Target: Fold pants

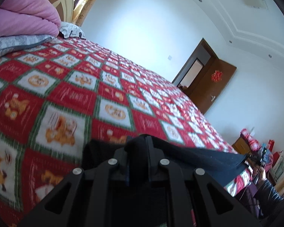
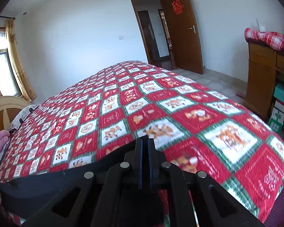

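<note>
The pants are black cloth. In the left wrist view they (image 1: 202, 158) stretch from my left gripper (image 1: 140, 141) off to the right, held above the bed. The left gripper is shut on their edge. In the right wrist view the pants (image 2: 47, 185) stretch from my right gripper (image 2: 144, 143) off to the left. The right gripper is shut on the cloth too. The stretch between the grippers looks taut. The rest of the pants hangs below, hidden by the gripper bodies.
A bed with a red, white and green checked quilt (image 2: 161, 102) fills both views. A folded pink blanket (image 1: 22, 13) and pillows (image 1: 72, 30) lie at the headboard. A wooden cabinet (image 2: 263, 75) stands right of the bed, beside an open brown door (image 2: 181, 28).
</note>
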{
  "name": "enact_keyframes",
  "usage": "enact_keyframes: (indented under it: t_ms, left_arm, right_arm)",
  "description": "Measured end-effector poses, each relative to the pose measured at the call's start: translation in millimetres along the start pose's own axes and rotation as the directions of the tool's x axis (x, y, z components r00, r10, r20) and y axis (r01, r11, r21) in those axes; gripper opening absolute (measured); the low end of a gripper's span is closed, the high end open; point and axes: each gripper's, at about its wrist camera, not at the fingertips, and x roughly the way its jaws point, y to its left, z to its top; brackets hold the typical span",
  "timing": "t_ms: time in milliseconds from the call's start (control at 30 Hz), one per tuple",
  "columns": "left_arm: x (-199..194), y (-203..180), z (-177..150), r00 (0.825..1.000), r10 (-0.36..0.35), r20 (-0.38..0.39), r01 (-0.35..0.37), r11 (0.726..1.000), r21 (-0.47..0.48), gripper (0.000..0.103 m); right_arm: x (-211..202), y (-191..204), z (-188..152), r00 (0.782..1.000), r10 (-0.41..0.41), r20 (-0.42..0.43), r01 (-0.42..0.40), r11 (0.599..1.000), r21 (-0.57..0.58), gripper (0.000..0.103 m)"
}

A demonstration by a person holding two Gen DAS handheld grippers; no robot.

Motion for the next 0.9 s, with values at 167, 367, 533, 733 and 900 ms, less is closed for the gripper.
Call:
enact_keyframes:
  t_ms: [167, 367, 533, 733, 900]
  left_arm:
    - [-0.7, 4.5, -18.4, 0.999, 0.007, -0.034, -0.006, 1.0, 0.023, 0.014]
    - [-5.7, 8.2, -29.6, 0.998, 0.026, -0.057, -0.021, 0.996, 0.087, 0.025]
    - [-16.6, 17.5, -29.4, 0.995, 0.087, -0.045, -0.082, 0.99, 0.114, 0.057]
    - [-34.7, 35.1, -27.7, 0.979, 0.198, -0.045, -0.192, 0.975, 0.116, 0.058]
    - [-51.9, 46.7, -29.2, 0.958, 0.283, -0.051, -0.276, 0.954, 0.118, 0.056]
  right_arm:
    - [-5.8, -8.3, -13.4, 1.0, -0.001, -0.01, 0.001, 1.0, 0.015, 0.005]
    - [-10.8, -14.3, -26.0, 0.999, -0.023, -0.027, 0.023, 1.0, 0.005, 0.005]
    - [-14.8, -23.6, -28.4, 0.995, -0.097, -0.016, 0.097, 0.995, 0.0, 0.006]
    - [-37.5, -39.0, -27.0, 0.982, -0.185, 0.034, 0.183, 0.982, 0.053, 0.006]
    - [-64.2, 2.5, -25.5, 0.982, -0.168, 0.088, 0.17, 0.985, -0.023, 0.006]
